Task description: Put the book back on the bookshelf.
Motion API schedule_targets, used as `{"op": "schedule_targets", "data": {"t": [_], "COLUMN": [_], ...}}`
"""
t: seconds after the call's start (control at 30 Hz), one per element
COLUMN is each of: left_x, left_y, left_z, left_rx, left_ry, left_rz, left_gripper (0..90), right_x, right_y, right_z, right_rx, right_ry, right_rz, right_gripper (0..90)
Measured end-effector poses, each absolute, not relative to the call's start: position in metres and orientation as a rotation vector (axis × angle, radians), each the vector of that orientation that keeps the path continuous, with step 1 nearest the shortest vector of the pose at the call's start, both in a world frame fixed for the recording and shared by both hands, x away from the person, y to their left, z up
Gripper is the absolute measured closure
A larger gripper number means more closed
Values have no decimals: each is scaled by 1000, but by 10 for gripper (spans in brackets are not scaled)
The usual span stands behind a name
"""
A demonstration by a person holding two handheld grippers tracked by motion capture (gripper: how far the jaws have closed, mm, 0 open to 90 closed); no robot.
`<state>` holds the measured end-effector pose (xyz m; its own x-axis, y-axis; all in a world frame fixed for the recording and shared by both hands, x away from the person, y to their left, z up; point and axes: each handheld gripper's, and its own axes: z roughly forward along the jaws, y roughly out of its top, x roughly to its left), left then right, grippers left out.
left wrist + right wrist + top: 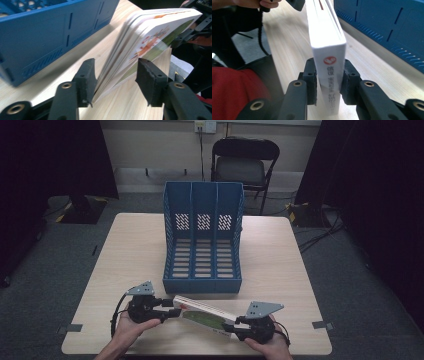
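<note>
A thin white book (205, 315) with a green and orange cover is held on edge near the table's front edge, just in front of a blue three-slot file holder (202, 240). My right gripper (235, 326) is shut on the book's spine end (325, 30), with both jaws pressed against its sides (329, 67). My left gripper (174, 311) is at the other end. Its jaws straddle the page edge of the book (150, 32) and stand open (116, 65), one jaw touching the pages and the other a little off the cover.
The file holder (37, 37) stands mid-table with its slots open toward me. The wooden table (135, 255) has bare surface to either side of it. A black folding chair (242, 162) stands behind the table.
</note>
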<state>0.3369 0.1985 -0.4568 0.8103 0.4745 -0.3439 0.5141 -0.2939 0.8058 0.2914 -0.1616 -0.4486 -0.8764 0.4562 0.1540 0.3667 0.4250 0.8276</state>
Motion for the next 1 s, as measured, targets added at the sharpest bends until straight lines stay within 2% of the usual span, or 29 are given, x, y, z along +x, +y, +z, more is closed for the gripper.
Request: {"op": "schedule_targets", "data": {"t": [0.4, 0.63, 0.67, 1.0], "left_x": [340, 337, 337, 336], "left_y": [195, 193, 192, 191], "left_z": [-458, -458, -458, -458], "left_rx": [1930, 1942, 1942, 1936], "left_ry": [747, 719, 719, 723], "left_rz": [-44, -65, -71, -80], "left_gripper": [507, 506, 512, 514], "right_x": [291, 291, 292, 295], "right_y": [-146, -128, -125, -125], "right_z": [-453, -459, -461, -458], "right_rx": [753, 757, 756, 743], "right_ry": [2545, 2556, 2577, 2604], "right_rz": [1463, 1446, 1438, 1432], "right_gripper": [708, 678, 648, 632]}}
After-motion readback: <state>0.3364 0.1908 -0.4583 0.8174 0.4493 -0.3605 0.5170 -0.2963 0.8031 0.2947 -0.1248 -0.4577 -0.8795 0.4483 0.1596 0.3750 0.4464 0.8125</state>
